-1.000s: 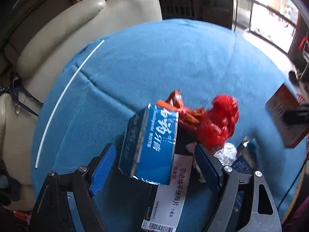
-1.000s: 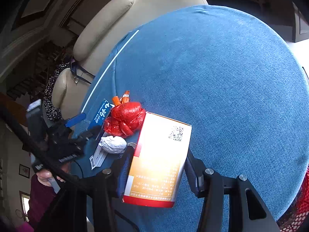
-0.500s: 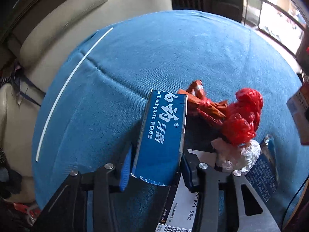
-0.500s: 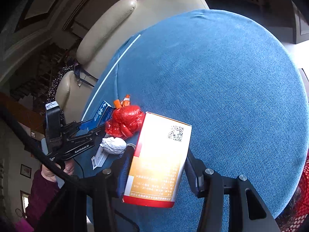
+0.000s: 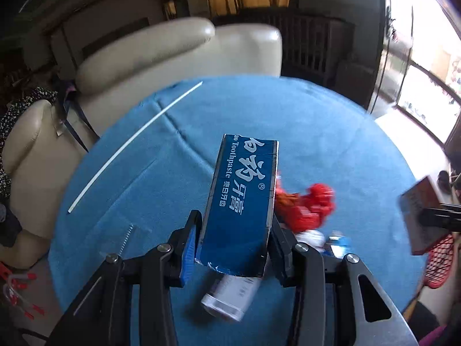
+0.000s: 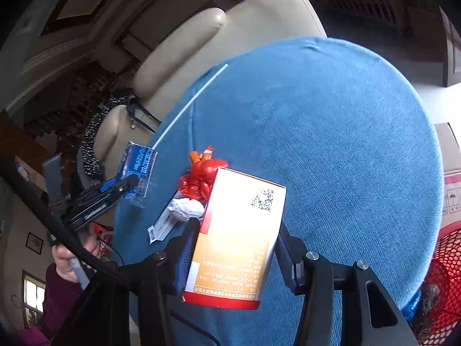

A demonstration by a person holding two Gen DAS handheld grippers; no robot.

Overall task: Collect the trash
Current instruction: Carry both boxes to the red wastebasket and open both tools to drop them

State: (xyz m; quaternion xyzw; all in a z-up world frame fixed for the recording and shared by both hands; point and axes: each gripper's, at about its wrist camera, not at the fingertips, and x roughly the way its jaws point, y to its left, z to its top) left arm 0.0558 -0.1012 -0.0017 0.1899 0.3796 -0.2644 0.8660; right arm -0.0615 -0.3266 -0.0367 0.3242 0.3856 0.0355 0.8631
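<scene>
Both fingers clamped: left gripper on blue toothpaste carton, right gripper on white-orange cardboard box; carry level toward red mesh basket at 4 o'clock, clear of blue cloth surface.

Window daylight from right, motion blur, fisheye-bent dark edges.

home living room, cream leather armchair

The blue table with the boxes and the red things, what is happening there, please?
A person is clearing trash from the blue table with a gripper in each hand. The left gripper is shut on a blue toothpaste box, held above the cloth. The right gripper is shut on a white and orange box. A red plastic bag, crumpled white paper and a white carton lie on the table.
</scene>
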